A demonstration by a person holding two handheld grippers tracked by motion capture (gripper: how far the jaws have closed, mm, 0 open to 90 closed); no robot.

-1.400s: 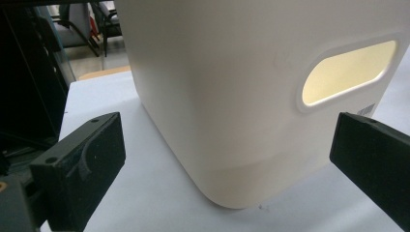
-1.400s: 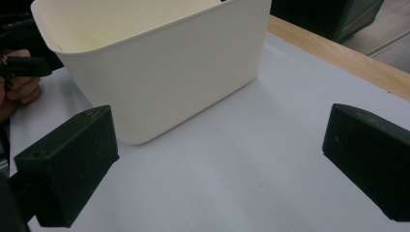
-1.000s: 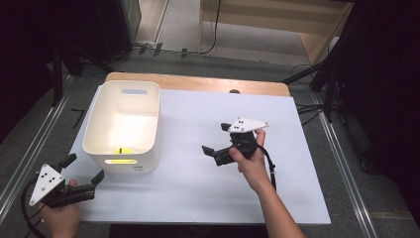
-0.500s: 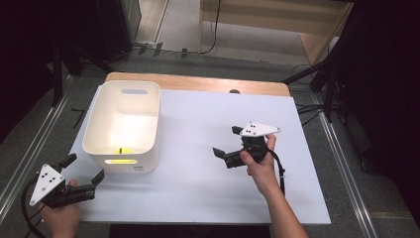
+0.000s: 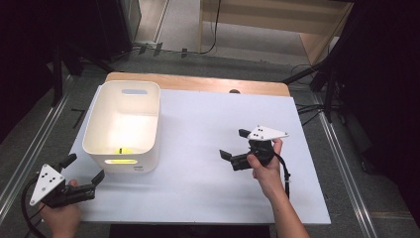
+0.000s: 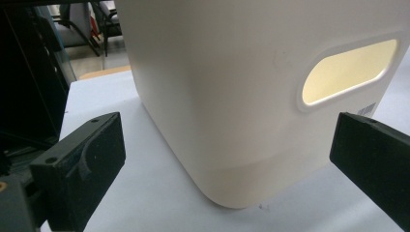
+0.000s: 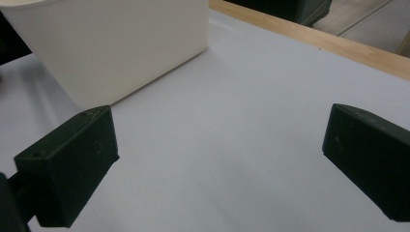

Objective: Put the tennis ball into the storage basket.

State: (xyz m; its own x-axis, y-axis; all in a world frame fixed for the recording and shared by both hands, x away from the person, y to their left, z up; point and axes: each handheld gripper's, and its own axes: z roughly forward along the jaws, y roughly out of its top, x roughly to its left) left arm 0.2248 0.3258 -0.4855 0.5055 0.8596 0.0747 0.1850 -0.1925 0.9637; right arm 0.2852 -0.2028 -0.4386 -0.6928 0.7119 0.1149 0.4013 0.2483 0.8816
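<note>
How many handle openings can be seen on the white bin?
2. One handle opening is in the far wall of the white bin; the other is in the near wall, facing the left gripper. The side walls look plain.

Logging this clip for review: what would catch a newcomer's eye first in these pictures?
The tall white bin on the left of the white table, something small and yellow lying inside it. Next, the two black tools, both open and holding nothing: the left tool by the table's near left corner, pointed at the bin's near wall with its oval handle slot, and the right tool over bare table at the right, aimed toward the bin.
</note>
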